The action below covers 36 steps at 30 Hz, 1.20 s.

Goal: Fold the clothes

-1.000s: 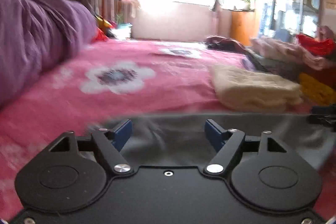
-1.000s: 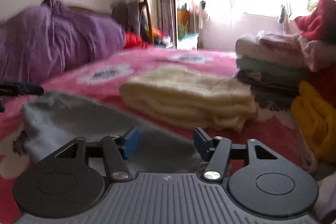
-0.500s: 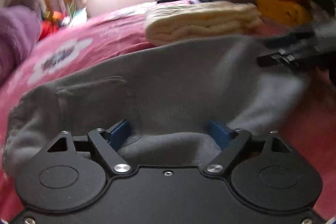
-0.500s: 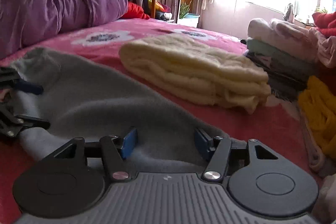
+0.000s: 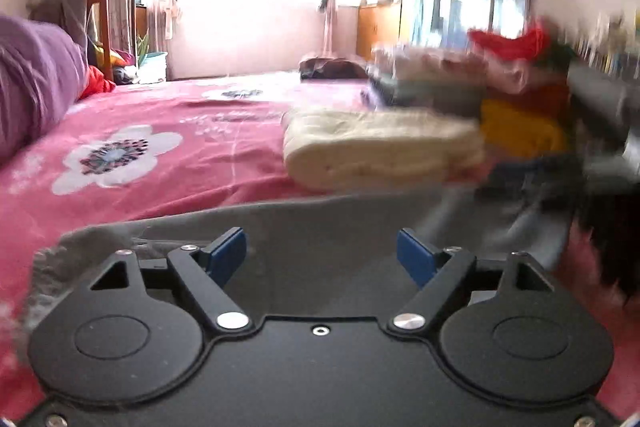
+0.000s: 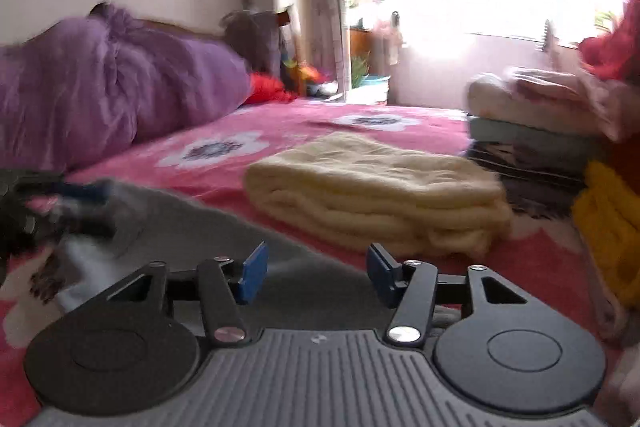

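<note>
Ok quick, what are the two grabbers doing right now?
Left gripper: open, over the grey garment.
Right gripper: open, holding nothing.

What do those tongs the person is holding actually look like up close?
Both tongs are alike: black linkage arms with silver pivot screws and two round black discs at the base, ending in blue pads. The left tongs sit on a smooth black plate, with one blue pad on each side. The right tongs sit on a ribbed grey plate.
</note>
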Tool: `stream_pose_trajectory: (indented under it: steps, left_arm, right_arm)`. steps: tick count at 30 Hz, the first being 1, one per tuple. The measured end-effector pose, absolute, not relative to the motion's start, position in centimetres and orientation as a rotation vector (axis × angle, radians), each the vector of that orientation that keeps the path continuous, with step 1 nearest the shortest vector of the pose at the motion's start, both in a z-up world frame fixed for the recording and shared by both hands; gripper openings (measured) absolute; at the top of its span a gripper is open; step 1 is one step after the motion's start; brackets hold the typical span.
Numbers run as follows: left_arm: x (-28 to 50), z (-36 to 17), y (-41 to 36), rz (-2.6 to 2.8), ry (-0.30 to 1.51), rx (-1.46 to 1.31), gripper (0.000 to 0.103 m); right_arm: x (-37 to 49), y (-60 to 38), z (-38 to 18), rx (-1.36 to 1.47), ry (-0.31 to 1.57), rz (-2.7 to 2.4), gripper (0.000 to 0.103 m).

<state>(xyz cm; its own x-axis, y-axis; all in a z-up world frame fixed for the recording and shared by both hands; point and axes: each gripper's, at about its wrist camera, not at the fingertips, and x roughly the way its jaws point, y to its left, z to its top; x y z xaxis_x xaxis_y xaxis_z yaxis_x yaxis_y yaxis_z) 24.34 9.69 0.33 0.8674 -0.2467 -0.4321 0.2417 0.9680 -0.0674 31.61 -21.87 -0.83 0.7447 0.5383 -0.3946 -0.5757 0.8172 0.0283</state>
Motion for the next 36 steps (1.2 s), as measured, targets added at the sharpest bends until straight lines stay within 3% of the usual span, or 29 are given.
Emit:
stream_pose_trajectory:
  steps: [4, 6, 8, 10, 13, 14, 21, 23, 24, 29, 31, 36]
  left_arm:
    - [26.3, -0.8, 8.1, -0.188, 0.503, 0.1, 0.068]
    - [27.4, -1.1, 8.3, -0.223, 0.52, 0.047, 0.067]
    - [28.5, -0.8, 7.4, -0.258, 0.52, 0.056, 0.066]
    - [28.7, -0.2, 5.3, -0.303, 0.519, 0.103, 0.048]
    - [28.5, -0.4, 1.2, -0.418, 0.545, 0.166, 0.026]
    - [29.1, -0.8, -0.2, -0.451, 0.56, 0.178, 0.025]
    - [32.5, -3.6, -4.5, -0.456, 0.725, 0.189, 0.031]
    - [31.8, -2.0, -3.6, -0.446, 0.7, 0.17, 0.049]
    - [31.2, -1.3, -2.8, -0.42, 0.673, 0.171, 0.055]
    - [27.7, 1.8, 4.6, -0.262, 0.561, -0.014, 0.058]
    - [25.6, 2.7, 8.5, -0.178, 0.509, -0.122, 0.063]
    - [19.3, 2.6, 17.7, 0.151, 0.43, -0.455, 0.067]
  right_arm:
    - [30.7, -20.6, -0.8, -0.169, 0.425, 0.612, 0.052]
    - [29.2, -19.4, 0.0, -0.205, 0.366, 0.685, 0.054]
    - [28.9, -17.6, -0.4, -0.323, 0.439, 0.691, 0.053]
    - [28.4, -16.6, -1.3, -0.431, 0.492, 0.663, 0.053]
    - [27.5, -18.8, -0.7, -0.35, 0.525, 0.616, 0.053]
    - [27.2, -19.5, -0.5, -0.323, 0.536, 0.6, 0.055]
    - [28.4, -23.5, -1.9, -0.202, 0.571, 0.552, 0.051]
    - [28.6, -23.9, -1.7, -0.176, 0.544, 0.541, 0.054]
    - [28.7, -24.1, -1.6, -0.163, 0.531, 0.535, 0.057]
    - [28.9, -25.0, -1.2, -0.094, 0.495, 0.529, 0.058]
    - [28.0, -24.8, -0.3, -0.089, 0.449, 0.527, 0.063]
    - [26.9, -25.6, 0.1, -0.079, 0.45, 0.463, 0.066]
